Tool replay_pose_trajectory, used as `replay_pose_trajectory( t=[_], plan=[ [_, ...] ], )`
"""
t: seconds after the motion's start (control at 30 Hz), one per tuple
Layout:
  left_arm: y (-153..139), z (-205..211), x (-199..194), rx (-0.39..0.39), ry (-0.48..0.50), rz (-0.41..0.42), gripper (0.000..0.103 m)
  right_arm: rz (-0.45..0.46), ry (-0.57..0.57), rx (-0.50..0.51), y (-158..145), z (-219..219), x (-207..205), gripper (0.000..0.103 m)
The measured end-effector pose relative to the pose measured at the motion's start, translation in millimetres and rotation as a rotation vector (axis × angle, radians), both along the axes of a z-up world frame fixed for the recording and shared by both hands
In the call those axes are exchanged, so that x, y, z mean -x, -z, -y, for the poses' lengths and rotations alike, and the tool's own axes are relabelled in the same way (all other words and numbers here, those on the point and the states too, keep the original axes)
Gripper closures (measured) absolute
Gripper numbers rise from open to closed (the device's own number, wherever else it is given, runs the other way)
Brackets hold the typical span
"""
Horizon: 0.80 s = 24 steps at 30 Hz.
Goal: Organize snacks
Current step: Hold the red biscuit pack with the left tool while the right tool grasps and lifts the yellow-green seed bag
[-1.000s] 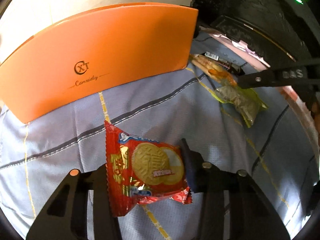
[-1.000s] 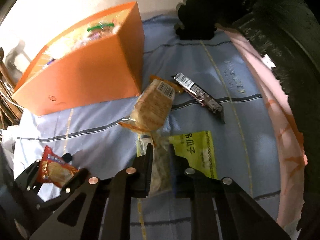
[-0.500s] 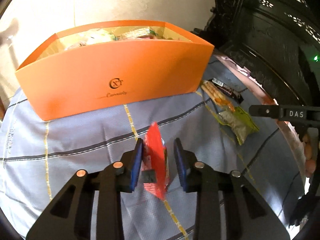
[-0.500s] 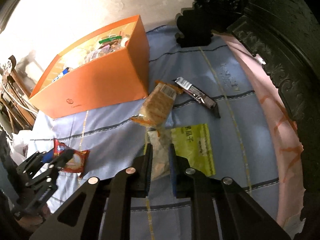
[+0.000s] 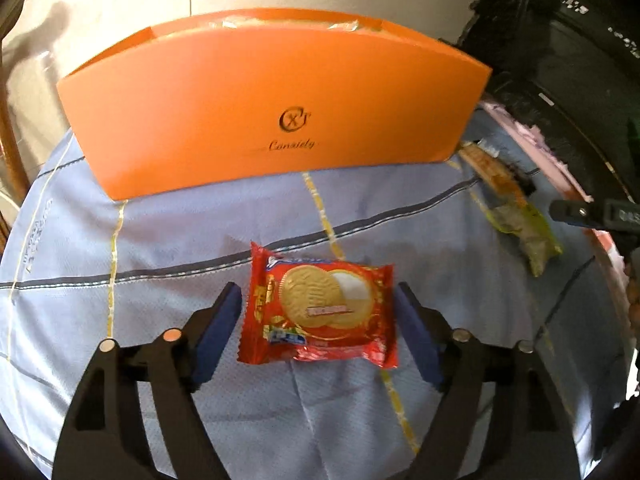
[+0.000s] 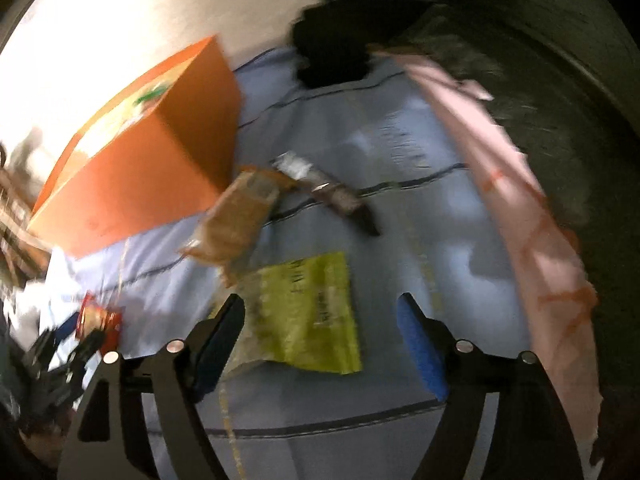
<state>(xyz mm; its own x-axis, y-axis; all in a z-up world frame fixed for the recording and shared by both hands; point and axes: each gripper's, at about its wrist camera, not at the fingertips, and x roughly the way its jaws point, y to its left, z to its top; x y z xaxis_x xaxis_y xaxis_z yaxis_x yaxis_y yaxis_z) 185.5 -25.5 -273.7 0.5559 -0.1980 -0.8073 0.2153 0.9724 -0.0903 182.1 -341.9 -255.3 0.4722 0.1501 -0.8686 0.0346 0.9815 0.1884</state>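
Observation:
A red biscuit packet point(image 5: 320, 312) lies flat on the blue checked cloth point(image 5: 160, 240) between the blue pads of my left gripper point(image 5: 318, 332). Its jaws are opening and the pads stand clear of the packet on both sides. The orange box point(image 5: 272, 100) stands behind it, with snacks inside. My right gripper point(image 6: 320, 340) hangs over a yellow-green snack bag point(image 6: 308, 312) lying on the cloth. Its jaws are opening too; the bag sits nearer the left pad, and I cannot tell whether that pad touches it. The right wrist view is blurred.
A tan cracker pack point(image 6: 236, 220) and a dark candy bar point(image 6: 336, 196) lie beyond the yellow-green bag, near the orange box point(image 6: 140, 168). Dark carved furniture point(image 5: 560, 60) rises at the right. A pink cloth edge point(image 6: 532, 220) runs along the right side.
Both grippers opened from shut. The red packet went from upright on edge between the left pads to lying flat. The yellow-green bag dropped free of the right pads.

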Motion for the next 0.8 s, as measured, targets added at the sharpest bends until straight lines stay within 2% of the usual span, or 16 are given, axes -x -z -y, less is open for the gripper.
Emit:
replay_pose_trajectory(
  t=[0.1, 0.13, 0.2, 0.23, 0.27, 0.3, 0.33, 0.37, 0.43, 0.47, 0.53, 0.7, 0.73, 0.8],
  plan=[
    [8, 7, -4, -0.028, 0.008, -0.009, 0.019, -0.011, -0.099, 0.081, 9, -35, 0, 0.02],
    [11, 10, -5, -0.041, 0.016, -0.008, 0.016, -0.019, -0.115, 0.114, 13, -45, -1, 0.015],
    [15, 15, -5, -0.073, 0.027, 0.004, 0.012, -0.056, -0.122, 0.247, 27, -63, -7, 0.012],
    [17, 20, -4, -0.105, 0.043, 0.012, 0.01, -0.065, -0.117, 0.272, 32, -65, -10, 0.009],
    [18, 21, -3, -0.11, 0.045, 0.016, 0.01, -0.051, -0.093, 0.252, 33, -62, -10, 0.01],
    [18, 20, -4, -0.099, 0.043, 0.012, 0.01, -0.062, -0.05, 0.208, 34, -55, -10, 0.013],
    [18, 18, -4, -0.097, 0.046, 0.016, 0.016, -0.057, -0.018, 0.193, 32, -50, -10, 0.031],
    [17, 16, -3, -0.097, 0.054, 0.029, 0.034, -0.056, -0.006, 0.188, 29, -46, -9, 0.039],
    [13, 8, -3, -0.077, 0.058, 0.036, 0.048, -0.05, 0.005, 0.133, 23, -37, -7, 0.044],
    [11, 3, -4, -0.053, 0.048, 0.029, 0.052, -0.045, 0.005, 0.123, 21, -34, -5, 0.047],
    [9, -7, -4, 0.008, 0.046, 0.014, 0.054, -0.032, 0.002, 0.11, 15, -31, 2, 0.05],
    [-1, -12, 13, 0.047, 0.078, 0.027, 0.055, 0.007, 0.007, 0.06, -2, -25, 15, 0.059],
    [-5, -15, 16, 0.06, 0.079, 0.032, 0.055, 0.018, 0.004, 0.054, -6, -24, 16, 0.066],
    [-14, -19, 22, 0.087, 0.078, 0.044, 0.055, 0.04, -0.007, 0.046, -16, -26, 22, 0.069]
  ],
)
